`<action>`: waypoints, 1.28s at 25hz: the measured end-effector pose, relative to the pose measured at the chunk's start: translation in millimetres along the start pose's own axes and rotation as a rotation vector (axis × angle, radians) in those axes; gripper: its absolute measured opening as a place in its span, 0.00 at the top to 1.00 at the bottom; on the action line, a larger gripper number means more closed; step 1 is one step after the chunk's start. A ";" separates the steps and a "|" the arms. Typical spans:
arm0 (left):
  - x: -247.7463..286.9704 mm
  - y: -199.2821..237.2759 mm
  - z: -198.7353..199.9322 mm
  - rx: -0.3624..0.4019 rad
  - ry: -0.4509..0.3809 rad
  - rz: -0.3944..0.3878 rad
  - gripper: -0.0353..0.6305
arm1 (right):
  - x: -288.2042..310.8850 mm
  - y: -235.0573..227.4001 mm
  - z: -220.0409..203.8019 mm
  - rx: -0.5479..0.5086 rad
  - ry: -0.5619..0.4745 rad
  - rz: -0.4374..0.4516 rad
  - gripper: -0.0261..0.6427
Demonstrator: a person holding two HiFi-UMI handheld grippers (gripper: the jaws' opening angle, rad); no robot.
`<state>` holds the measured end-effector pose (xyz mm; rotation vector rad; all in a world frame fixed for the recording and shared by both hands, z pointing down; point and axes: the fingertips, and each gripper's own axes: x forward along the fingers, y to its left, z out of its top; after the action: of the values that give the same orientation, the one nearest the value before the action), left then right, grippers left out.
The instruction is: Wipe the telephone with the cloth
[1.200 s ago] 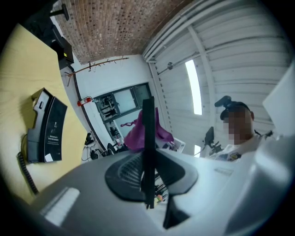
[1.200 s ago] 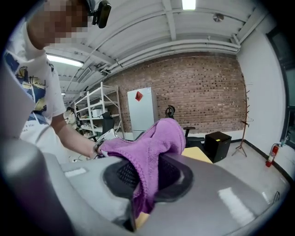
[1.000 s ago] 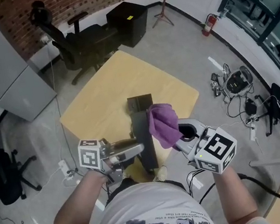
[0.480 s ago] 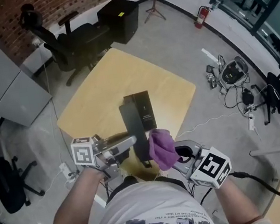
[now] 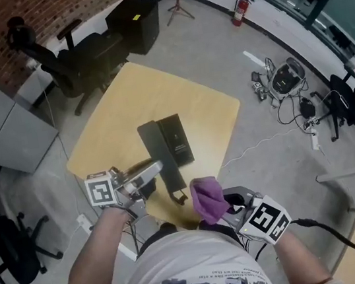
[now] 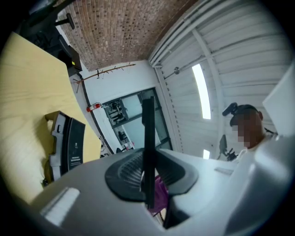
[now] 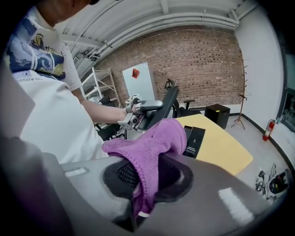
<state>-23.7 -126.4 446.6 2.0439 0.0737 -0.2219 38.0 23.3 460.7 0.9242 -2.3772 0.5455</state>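
My left gripper (image 5: 157, 168) pinches a slim, flat black telephone (image 5: 153, 142), long axis crossing the jaws. My right gripper (image 5: 219, 203) clamps fuzzy purple cloth (image 5: 206, 196).

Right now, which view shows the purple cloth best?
The right gripper view: the cloth fills the centre, clamped between the fingers. The head view shows it small; the left gripper view, only a scrap behind a black slab.

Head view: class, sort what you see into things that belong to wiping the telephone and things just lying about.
Belongs to the job: telephone base, handset clamped in the left hand-held gripper, purple cloth clamped in the right hand-held gripper, wooden table.

Just lying about: office chair, black box, coat stand, fire extinguisher, floor cables.
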 end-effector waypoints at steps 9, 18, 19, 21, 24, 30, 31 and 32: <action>-0.8 59.6 -3.8 -0.060 0.024 0.082 0.83 | -2.7 -15.7 4.7 0.079 -0.021 -0.106 0.90; -9.4 118.5 -11.6 -0.103 0.016 0.168 0.83 | -2.6 -25.2 6.0 0.134 -0.019 -0.168 0.90; -10.3 125.8 -13.8 -0.101 0.019 0.182 0.83 | -2.7 -25.4 4.6 0.138 -0.017 -0.169 0.90; -12.1 141.9 -18.0 -0.066 0.041 0.209 0.83 | -3.0 -26.5 1.8 0.148 -0.012 -0.169 0.90; -13.3 161.8 -24.5 -0.042 0.062 0.240 0.83 | -2.1 -28.0 -1.0 0.163 -0.002 -0.165 0.90; -12.4 182.8 -37.1 -0.028 0.108 0.299 0.83 | -0.5 -30.2 -3.2 0.183 0.013 -0.155 0.90; -12.7 185.1 -39.2 -0.031 0.113 0.306 0.83 | -0.3 -29.7 -3.6 0.184 0.016 -0.153 0.90; -12.3 185.9 -41.0 -0.040 0.115 0.309 0.83 | -0.3 -29.2 -4.2 0.185 0.019 -0.150 0.90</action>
<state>-3.2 -176.1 629.6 1.9959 -0.1647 0.0887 60.2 5.7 468.9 1.1619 -2.2458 0.7199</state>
